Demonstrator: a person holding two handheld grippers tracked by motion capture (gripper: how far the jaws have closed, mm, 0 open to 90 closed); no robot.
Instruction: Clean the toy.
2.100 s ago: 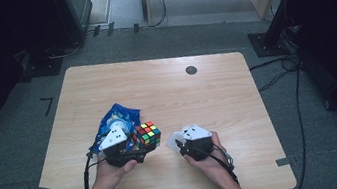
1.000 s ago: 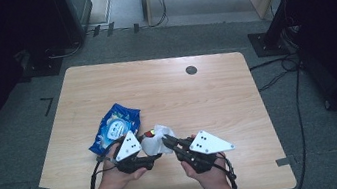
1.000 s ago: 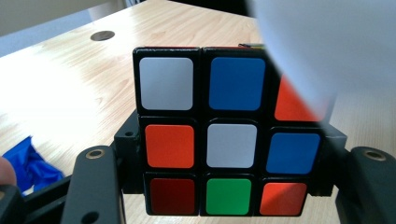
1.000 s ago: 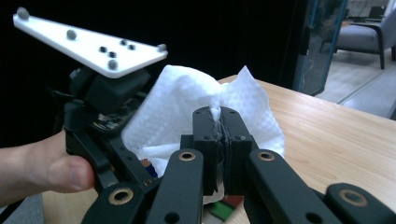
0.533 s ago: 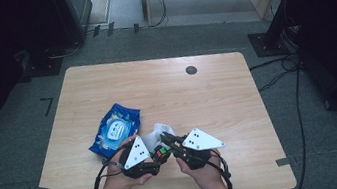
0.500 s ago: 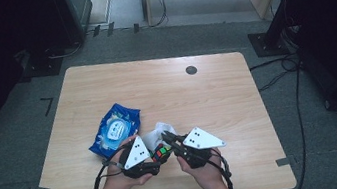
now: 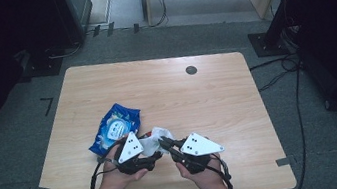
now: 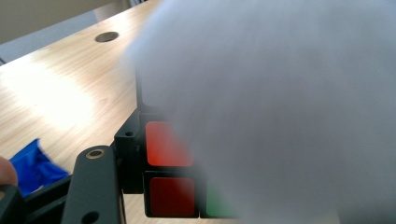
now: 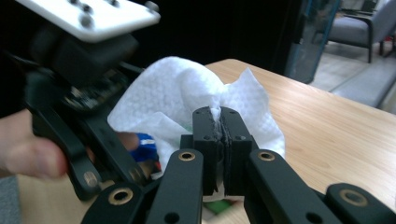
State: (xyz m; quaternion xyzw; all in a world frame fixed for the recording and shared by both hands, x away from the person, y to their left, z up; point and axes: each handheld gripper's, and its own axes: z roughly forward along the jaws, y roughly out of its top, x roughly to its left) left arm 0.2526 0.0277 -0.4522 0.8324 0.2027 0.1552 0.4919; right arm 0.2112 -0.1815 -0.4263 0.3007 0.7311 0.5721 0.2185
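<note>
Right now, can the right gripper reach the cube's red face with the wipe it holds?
Probably yes. The right gripper is shut on the white wipe, which already drapes over the cube held in the left gripper. Nothing stands between them.

Both forearms enter from the near table edge, converging. Left gripper [image 7: 151, 153], cradled in the left hand [image 7: 118, 178], has its jaws parted around a load; right gripper [image 9: 221, 140] has its jaws pressed together, pinching.
</note>
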